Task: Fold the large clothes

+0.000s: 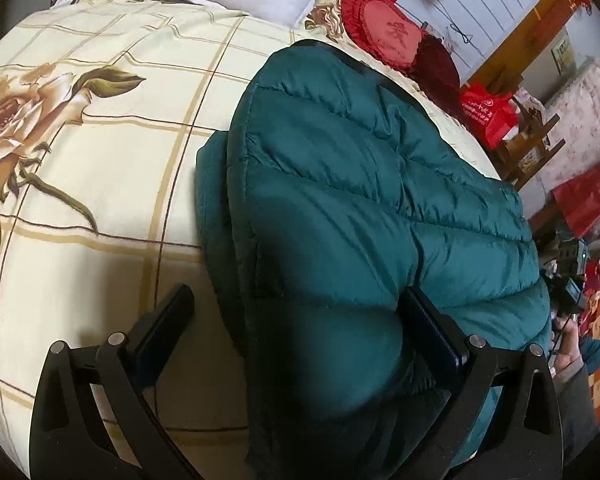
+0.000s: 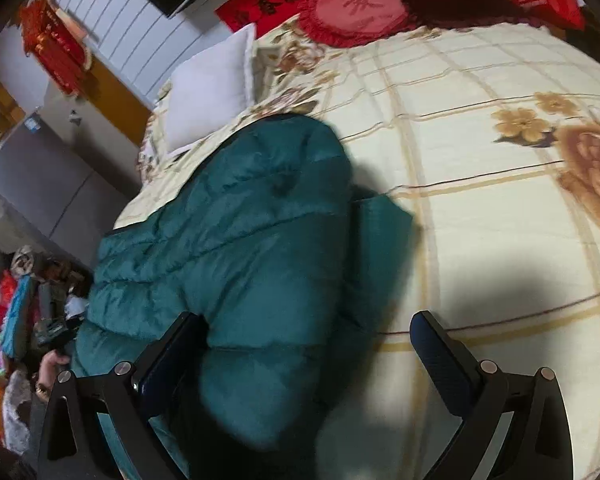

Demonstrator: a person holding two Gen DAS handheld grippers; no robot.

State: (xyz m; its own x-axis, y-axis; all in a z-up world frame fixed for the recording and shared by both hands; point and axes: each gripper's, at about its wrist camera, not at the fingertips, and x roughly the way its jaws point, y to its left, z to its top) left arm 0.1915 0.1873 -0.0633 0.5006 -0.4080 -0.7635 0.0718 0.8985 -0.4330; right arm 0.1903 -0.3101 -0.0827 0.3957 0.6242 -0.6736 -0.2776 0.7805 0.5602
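**On the bed, a teal jacket between wide fingers**

Across the cream floral bedspread (image 1: pixel 100 168) lies a teal quilted down jacket (image 1: pixel 360 184), folded into a thick bundle near the bed's edge. Both tools hover above its near end — the left hand-held gripper (image 1: pixel 296 300) spread wide, its right finger touching the padding, and the right hand-held gripper (image 2: pixel 304 324) equally wide, its left finger against the fabric. Neither clamps anything. A white pillow (image 2: pixel 212 88) and a red heart-shaped cushion (image 2: pixel 356 8) sit farther up the bed.
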